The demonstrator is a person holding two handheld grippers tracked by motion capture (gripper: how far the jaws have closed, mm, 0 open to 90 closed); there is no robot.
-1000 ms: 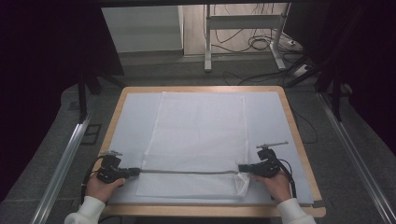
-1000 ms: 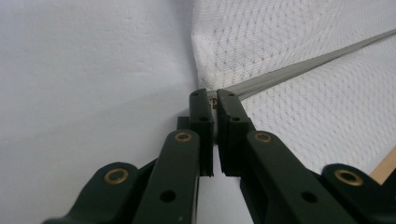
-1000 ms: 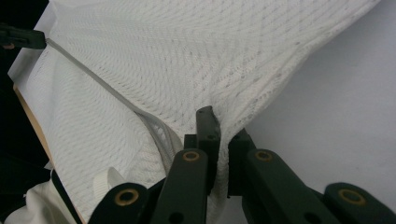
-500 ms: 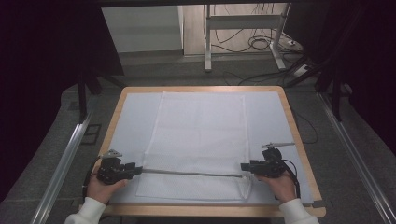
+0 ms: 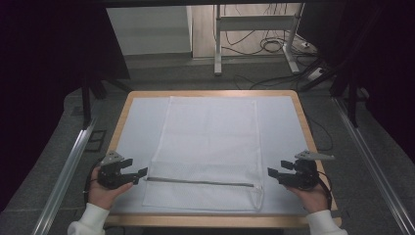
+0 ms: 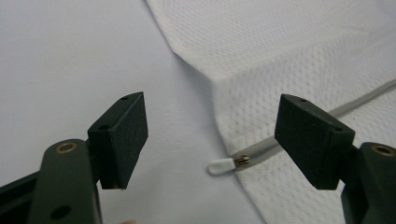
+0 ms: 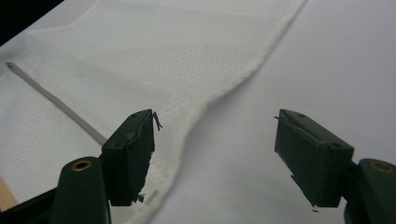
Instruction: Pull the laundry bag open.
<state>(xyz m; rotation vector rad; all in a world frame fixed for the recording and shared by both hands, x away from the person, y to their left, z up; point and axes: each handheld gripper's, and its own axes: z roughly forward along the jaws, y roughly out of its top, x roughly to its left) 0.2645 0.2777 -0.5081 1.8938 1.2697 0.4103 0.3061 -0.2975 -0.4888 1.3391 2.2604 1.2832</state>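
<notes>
High view, white mesh bag (image 5: 208, 152) flat on wood-edged table (image 5: 298, 105), cabled floor behind, left tongs (image 5: 138, 174) and right tongs (image 5: 274, 174) released, just opened.

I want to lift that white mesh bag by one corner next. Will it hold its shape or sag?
The mesh bag would probably sag: it lies flat as thin, open-weave cloth, and its edge already curves and puckers in the right gripper view. It looks light for its size. The zipper along the near end may droop a bit more stiffly than the cloth.
</notes>
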